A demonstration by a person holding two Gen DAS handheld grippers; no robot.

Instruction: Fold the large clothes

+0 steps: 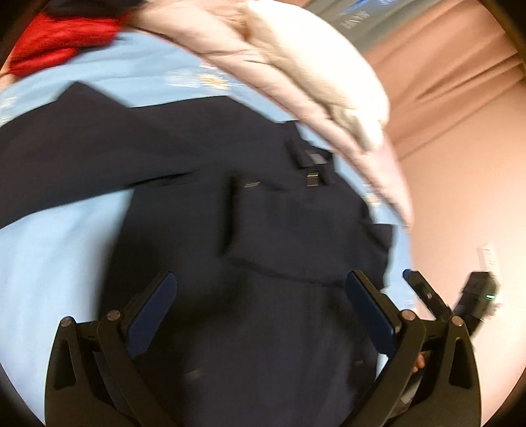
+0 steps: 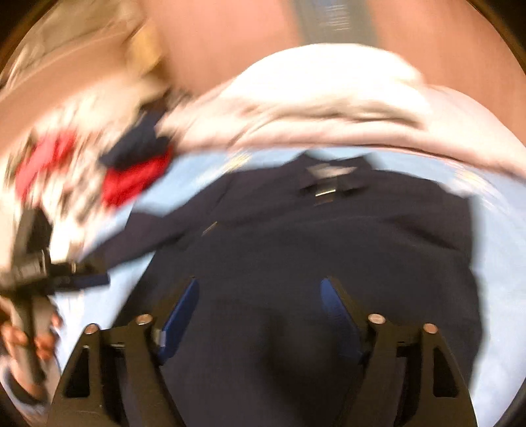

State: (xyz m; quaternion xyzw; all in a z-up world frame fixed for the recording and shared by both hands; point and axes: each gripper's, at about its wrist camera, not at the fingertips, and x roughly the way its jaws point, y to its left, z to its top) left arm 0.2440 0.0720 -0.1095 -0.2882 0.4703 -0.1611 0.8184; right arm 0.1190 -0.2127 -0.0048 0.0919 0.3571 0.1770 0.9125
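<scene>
Navy garment (image 1: 184, 157): lay flat on blue sheet (image 1: 49, 256) | my left gripper (image 1: 259, 295): spread, empty, above it | my right gripper (image 2: 259, 295): spread, empty | pale jacket (image 1: 296, 65): beyond garment's collar.

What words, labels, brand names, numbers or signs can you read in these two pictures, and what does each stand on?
None can be read.
Grey-blue board behind the clothes: pale lettering, too blurred to read.
Small white card at the right edge: dark marks, too small to read.
Tag at the collar of the navy garment: a plain grey patch, no legible text.
</scene>
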